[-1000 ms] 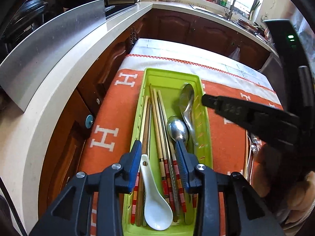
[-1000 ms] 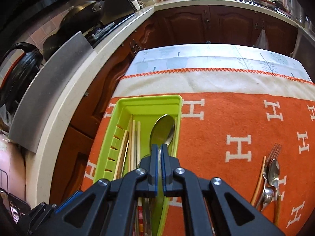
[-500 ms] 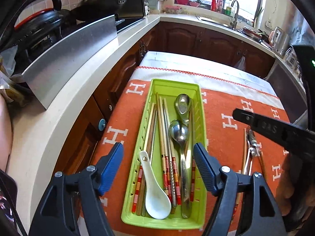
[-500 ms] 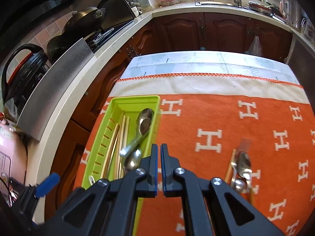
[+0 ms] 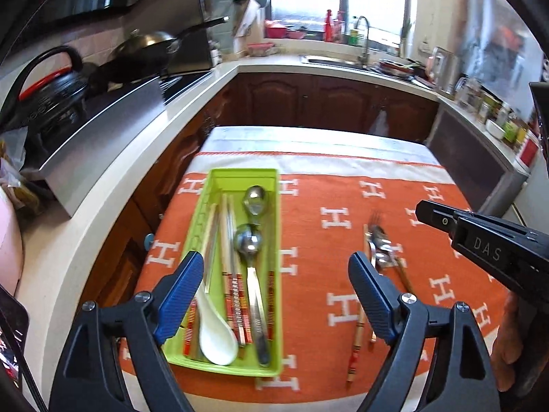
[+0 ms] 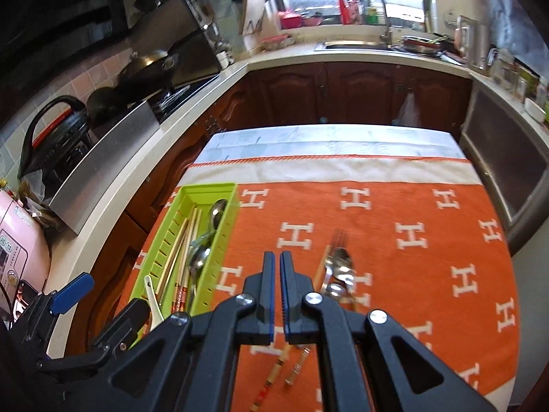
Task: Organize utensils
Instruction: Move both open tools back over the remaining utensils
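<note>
Where tray [image 5: 219, 178] lies, two metal spoons [image 5: 248, 240]

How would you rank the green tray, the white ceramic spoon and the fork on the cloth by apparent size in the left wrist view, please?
1. green tray
2. white ceramic spoon
3. fork, partly covered by other cutlery and farther away, so unsure.

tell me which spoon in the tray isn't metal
The white spoon at the tray's near end, left of the chopsticks. The two other spoons in the tray are shiny steel.
</note>
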